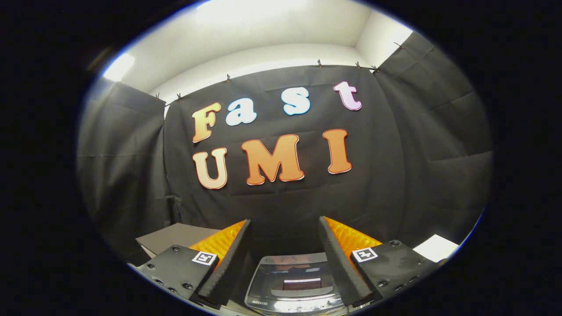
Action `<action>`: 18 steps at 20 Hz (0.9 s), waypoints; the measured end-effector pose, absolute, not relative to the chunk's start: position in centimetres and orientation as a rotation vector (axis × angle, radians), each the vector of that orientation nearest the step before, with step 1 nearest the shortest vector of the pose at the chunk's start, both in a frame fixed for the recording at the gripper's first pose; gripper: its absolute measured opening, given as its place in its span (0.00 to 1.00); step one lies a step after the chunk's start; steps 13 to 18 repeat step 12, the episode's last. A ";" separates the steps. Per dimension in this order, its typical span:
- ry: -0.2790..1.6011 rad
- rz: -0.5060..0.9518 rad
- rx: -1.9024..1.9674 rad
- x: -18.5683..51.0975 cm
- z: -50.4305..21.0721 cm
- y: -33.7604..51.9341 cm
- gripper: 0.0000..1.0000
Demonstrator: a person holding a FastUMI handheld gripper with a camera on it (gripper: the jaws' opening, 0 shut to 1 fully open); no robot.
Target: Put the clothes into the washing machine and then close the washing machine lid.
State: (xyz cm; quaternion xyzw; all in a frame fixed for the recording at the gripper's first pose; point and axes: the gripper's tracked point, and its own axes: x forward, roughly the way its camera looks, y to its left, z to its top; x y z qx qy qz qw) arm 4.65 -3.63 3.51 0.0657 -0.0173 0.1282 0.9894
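My gripper point(285, 245) is open, its two fingers spread wide with nothing between them. Below and between the fingers sits the washing machine point(295, 281), small and grey, seen from above. Its glossy lid point(295, 274) lies flat over the top and reflects the booth. No clothes are in sight. The gripper hangs well above the machine and points at the black cloth wall beyond it.
A grey box or board point(175, 237) lies behind my left finger. A white sheet point(435, 248) lies off past the right finger. Black cloth walls point(395, 175) close the booth behind and on both sides.
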 end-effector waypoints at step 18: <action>-0.061 0.190 0.124 0.9 3.0 -7.3 0.96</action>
